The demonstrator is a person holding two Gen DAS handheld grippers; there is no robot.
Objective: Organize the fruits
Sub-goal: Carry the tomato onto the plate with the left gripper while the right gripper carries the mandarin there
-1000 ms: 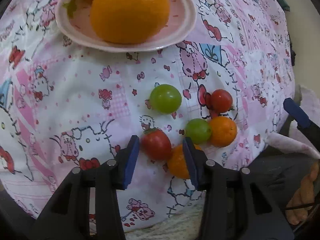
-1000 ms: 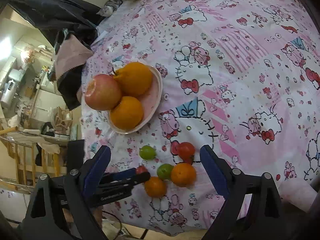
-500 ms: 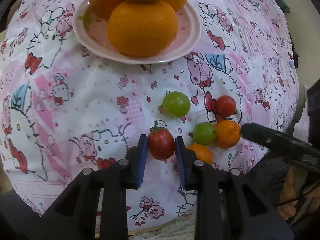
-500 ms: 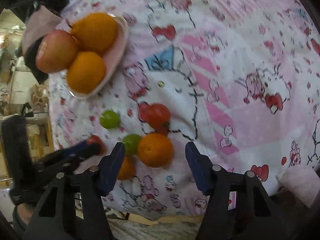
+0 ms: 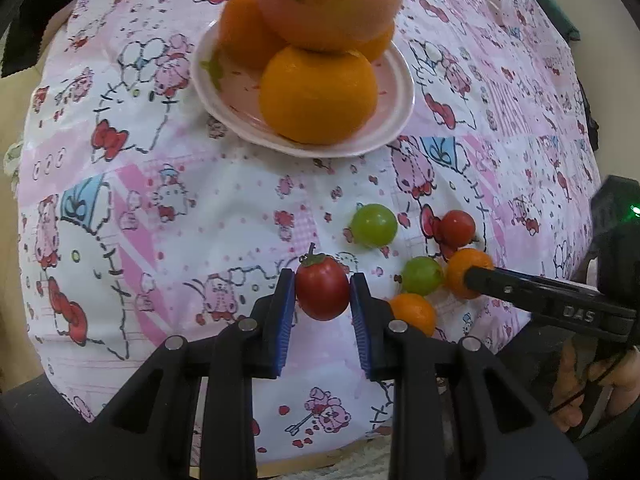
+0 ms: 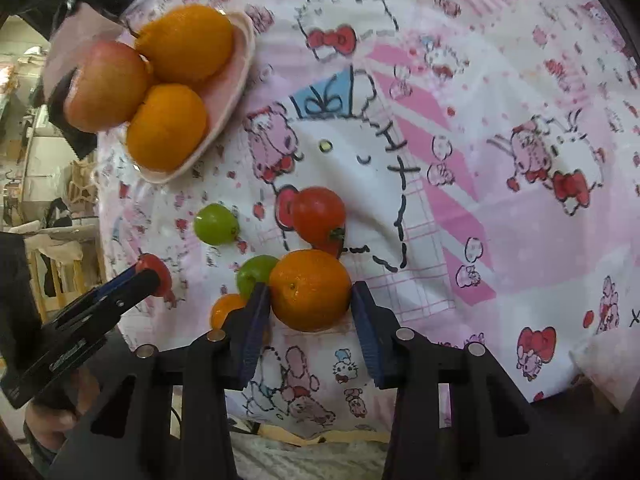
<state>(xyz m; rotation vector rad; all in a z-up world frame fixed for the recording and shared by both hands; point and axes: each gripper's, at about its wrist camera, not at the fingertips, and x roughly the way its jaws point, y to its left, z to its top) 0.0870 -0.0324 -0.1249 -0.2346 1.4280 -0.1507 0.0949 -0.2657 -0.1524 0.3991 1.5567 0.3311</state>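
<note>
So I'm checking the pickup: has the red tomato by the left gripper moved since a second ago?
Yes. The red tomato, then beside the small orange, now sits pinched in the left gripper, away from it.

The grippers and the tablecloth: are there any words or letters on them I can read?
"DAS" – on the side of the right hand-held gripper, seen from the left wrist view.
Blurred marking on the side of the left hand-held gripper, seen from the right wrist view – too blurred to read.
Tablecloth – only cartoon pictures and bows, no words that can be read.
</note>
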